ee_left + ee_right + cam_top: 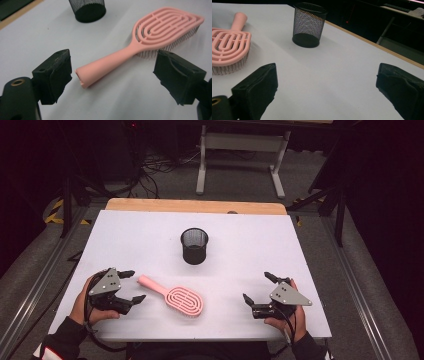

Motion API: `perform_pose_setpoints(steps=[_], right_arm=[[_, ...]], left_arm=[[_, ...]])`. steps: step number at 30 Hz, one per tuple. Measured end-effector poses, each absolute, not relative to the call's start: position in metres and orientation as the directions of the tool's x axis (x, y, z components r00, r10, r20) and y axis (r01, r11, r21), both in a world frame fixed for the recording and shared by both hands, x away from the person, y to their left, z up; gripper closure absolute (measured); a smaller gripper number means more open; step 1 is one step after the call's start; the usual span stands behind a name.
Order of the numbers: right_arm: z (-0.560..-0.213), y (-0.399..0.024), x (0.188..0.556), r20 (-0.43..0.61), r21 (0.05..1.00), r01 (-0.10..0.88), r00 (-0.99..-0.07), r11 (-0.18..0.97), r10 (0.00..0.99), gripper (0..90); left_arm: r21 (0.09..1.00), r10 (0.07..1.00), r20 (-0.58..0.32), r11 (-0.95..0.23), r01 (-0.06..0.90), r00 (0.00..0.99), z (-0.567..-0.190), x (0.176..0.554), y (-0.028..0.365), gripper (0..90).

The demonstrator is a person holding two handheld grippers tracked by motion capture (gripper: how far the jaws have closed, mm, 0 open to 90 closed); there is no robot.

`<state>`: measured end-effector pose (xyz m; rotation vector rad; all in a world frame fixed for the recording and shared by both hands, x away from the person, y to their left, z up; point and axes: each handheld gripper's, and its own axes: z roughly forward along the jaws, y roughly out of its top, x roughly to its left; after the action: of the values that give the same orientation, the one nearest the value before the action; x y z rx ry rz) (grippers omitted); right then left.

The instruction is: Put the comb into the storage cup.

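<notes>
Pink hairbrush (pixel 174 298) flat, bristles down, handle toward left gripper (pixel 131 286), head toward right gripper (pixel 259 288). Both grippers wide open, holding nothing, touching nothing.

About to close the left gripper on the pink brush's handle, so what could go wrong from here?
The left gripper is open, and only the end of the pink hairbrush handle lies between its jaws; a grip that far out may let the heavier head sag or swing. The brush rests bristles down on the white table, so a squeeze could tip or skid it. The black mesh cup looks light and narrow; a swinging brush head could topple it.
</notes>
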<state>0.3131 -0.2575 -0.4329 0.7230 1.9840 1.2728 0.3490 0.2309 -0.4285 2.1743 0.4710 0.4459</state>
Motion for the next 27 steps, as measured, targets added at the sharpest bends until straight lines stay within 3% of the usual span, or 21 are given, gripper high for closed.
perform_pose_setpoints(steps=[6, 8, 9, 14, 18, 20, 27], right_arm=[[-0.434, -0.257, 0.313, -0.230, 0.920, 0.105, -0.633, 0.376, 0.739, 4.9], [-0.434, -0.258, 0.313, -0.228, 0.921, 0.106, -0.634, 0.374, 0.739, 5.0], [-0.434, -0.258, 0.314, -0.227, 0.921, 0.107, -0.634, 0.374, 0.739, 5.1], [-0.435, -0.257, 0.314, -0.230, 0.919, 0.107, -0.637, 0.379, 0.736, 5.3], [-0.435, -0.257, 0.314, -0.229, 0.917, 0.112, -0.637, 0.383, 0.736, 5.5], [-0.436, -0.256, 0.314, -0.227, 0.916, 0.115, -0.641, 0.384, 0.734, 5.6], [-0.439, -0.254, 0.315, -0.234, 0.908, 0.123, -0.648, 0.402, 0.725, 5.7]], left_arm=[[0.749, 0.447, 0.171, -0.637, 0.179, 0.878, -0.426, 0.358, 0.219, 16.1], [0.742, 0.444, 0.183, -0.647, 0.173, 0.877, -0.423, 0.361, 0.215, 20.5], [0.741, 0.453, 0.171, -0.644, 0.189, 0.875, -0.422, 0.364, 0.213, 24.7], [0.751, 0.490, 0.138, -0.618, 0.231, 0.861, -0.421, 0.375, 0.205, 64.1], [0.727, 0.518, 0.124, -0.628, 0.278, 0.847, -0.424, 0.384, 0.198, 84.9], [0.707, 0.530, 0.122, -0.640, 0.301, 0.839, -0.428, 0.389, 0.194, 89.8], [0.655, 0.546, 0.122, -0.672, 0.346, 0.829, -0.433, 0.398, 0.188, 90.0]])
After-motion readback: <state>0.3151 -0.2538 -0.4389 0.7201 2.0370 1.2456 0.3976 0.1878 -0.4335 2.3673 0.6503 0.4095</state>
